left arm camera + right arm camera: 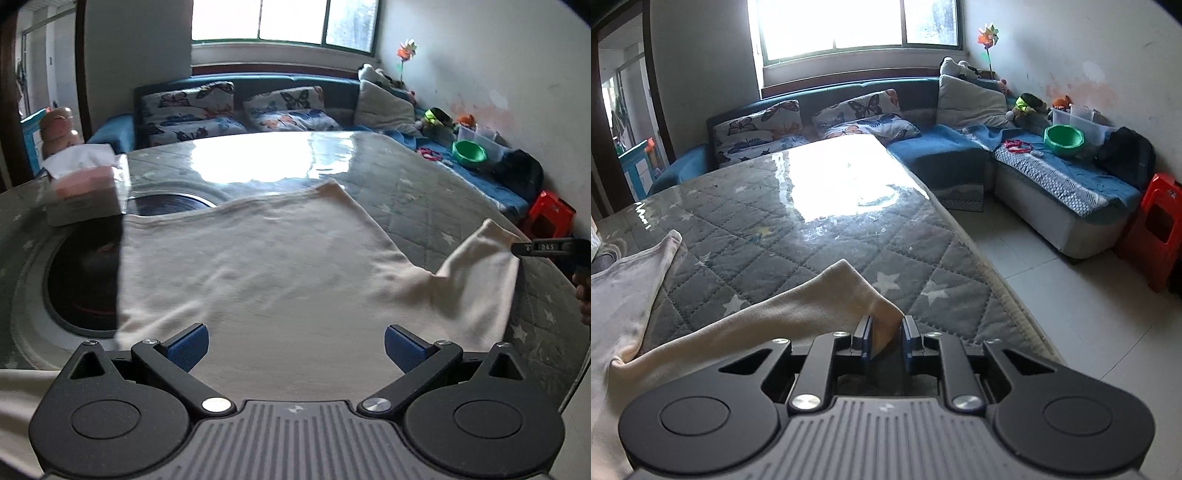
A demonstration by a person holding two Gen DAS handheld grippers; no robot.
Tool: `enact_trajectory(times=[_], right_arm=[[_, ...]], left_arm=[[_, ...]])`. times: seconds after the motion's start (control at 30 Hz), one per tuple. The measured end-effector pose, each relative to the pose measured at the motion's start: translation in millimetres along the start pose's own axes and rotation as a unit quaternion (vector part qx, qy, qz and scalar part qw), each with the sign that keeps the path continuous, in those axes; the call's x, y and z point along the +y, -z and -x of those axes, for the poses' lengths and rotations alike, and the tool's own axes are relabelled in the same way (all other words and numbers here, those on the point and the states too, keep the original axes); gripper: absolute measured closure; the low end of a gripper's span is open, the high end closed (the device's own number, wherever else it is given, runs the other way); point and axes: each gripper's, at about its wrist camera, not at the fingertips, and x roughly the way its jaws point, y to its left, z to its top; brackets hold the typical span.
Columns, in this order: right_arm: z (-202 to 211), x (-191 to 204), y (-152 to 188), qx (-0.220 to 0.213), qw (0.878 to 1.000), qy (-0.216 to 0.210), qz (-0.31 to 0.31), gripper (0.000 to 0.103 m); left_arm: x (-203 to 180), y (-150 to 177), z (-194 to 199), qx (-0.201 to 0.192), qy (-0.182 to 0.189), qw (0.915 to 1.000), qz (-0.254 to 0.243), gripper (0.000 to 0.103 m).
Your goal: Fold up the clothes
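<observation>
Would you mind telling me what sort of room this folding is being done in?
Most likely a home living room. A blue corner sofa with butterfly-print cushions sits under a window, and the cream garment lies on a quilted, plastic-covered table, with toys along the wall.

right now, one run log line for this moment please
step: fold sleeve | right tongs: shut on cream cotton shirt sleeve end | left tongs: open over shirt body | surface: grey quilted table

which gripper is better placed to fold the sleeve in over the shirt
Right. The right gripper already has the sleeve end between its nearly closed fingers, so it can carry it inward. The left gripper hangs open over the shirt body, holding nothing.
</observation>
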Motion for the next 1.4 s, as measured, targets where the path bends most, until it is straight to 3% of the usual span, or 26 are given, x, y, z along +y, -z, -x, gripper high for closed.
enact_trajectory(times=[0.4,0.57,0.97,1.17,1.4], right_arm=[[-0.6,-4.7,4.1,-0.011,1.000,-0.013,-0.026,0.085],[2.8,-5.4,4.3,-0.016,0.999,-0.029,-0.031,0.097],[66.9,-4.1,-21.8,-0.084,0.990,-0.101,-0.052,0.098],[91.8,14.1,-35.4,-0.103,0.986,-0.124,-0.030,0.098],[124.5,54.9,-47.0,-0.122,0.979,-0.163,0.015,0.098]], left_arm=[[-41.4,0.2,-16.8,0.027,-0.011,0.9987,-0.041,0.000],[-54.0,3.8,-25.0,0.041,-0.012,0.9974,-0.057,0.000],[-69.8,9.1,-38.4,0.053,-0.010,0.9962,-0.068,0.000],[-61.4,6.0,-29.7,0.045,-0.001,0.9974,-0.056,0.000],[-26.1,5.0,-7.9,0.028,-0.017,0.9992,-0.022,0.000]])
